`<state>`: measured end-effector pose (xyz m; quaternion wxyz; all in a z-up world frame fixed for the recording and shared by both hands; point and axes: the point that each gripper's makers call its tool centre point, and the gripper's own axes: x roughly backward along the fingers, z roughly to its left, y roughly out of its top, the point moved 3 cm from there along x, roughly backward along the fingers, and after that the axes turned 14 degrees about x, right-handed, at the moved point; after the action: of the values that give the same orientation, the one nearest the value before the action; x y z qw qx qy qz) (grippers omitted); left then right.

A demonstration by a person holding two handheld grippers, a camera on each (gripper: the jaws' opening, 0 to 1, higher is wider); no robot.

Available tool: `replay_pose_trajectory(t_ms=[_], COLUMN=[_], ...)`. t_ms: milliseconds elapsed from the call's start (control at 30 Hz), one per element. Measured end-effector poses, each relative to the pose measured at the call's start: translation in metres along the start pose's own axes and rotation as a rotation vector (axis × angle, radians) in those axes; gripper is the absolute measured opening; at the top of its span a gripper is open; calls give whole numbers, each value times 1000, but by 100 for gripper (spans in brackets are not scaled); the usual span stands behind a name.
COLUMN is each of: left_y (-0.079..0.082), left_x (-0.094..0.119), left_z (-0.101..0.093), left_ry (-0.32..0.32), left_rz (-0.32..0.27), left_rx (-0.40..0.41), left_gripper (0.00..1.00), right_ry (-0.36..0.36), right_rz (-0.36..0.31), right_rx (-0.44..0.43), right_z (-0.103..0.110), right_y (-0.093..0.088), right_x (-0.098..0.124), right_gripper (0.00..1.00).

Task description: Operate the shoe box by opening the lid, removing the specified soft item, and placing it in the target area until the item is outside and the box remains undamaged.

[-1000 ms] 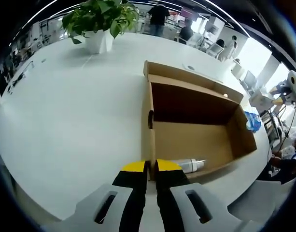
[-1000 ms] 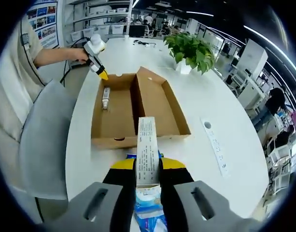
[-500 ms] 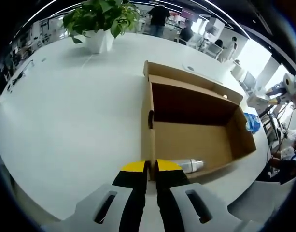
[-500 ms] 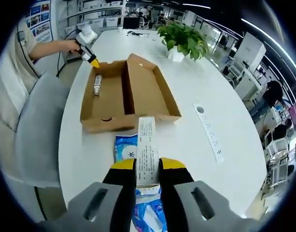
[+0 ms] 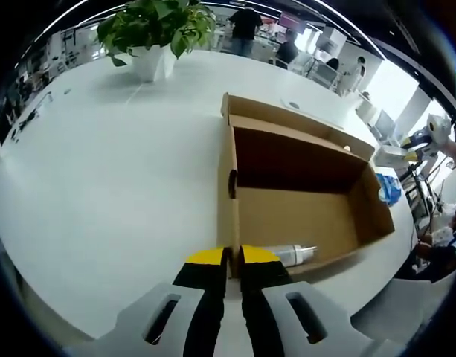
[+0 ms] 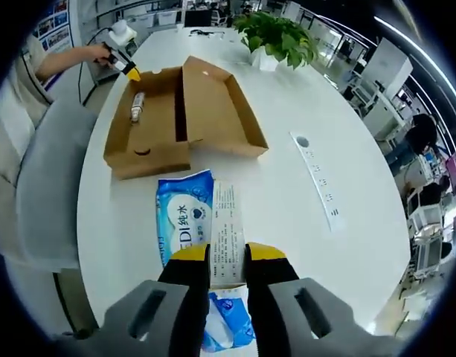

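Blue wipes pack [image 6: 184, 223], lying lengthwise on the table [image 6: 287, 201] outside the box [image 6: 175, 119], is pinched by the right gripper [image 6: 228, 256]; the box wall is clamped by the left gripper [image 5: 231, 259].

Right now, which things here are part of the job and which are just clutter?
Job: shoe box, open; blue wipes pack on the table, outside the box; right gripper; left gripper.
Clutter: bottle in the box, potted plant, power strip.

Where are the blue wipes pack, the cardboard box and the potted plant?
blue wipes pack [image 6: 184, 216], right gripper view, its printed front.
cardboard box [image 6: 149, 161], right gripper view, its near wall.
potted plant [image 5: 155, 30], left gripper view, its leaves.
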<state>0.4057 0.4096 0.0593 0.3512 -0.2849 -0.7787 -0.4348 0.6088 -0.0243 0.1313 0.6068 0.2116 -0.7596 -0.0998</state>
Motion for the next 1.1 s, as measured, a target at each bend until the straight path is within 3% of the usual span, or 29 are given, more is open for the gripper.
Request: replay_pose_trajectory(t_ms=[1100], left_y=[1], left_x=[-2], left_z=[1], left_ry=[-9], left_rz=[9], left_rx=[7], left_gripper=[3], right_ry=[48], right_rz=[208], right_rx=[25], right_z=[-16], right_y=[-86], right_x=[-26], right_gripper=[15])
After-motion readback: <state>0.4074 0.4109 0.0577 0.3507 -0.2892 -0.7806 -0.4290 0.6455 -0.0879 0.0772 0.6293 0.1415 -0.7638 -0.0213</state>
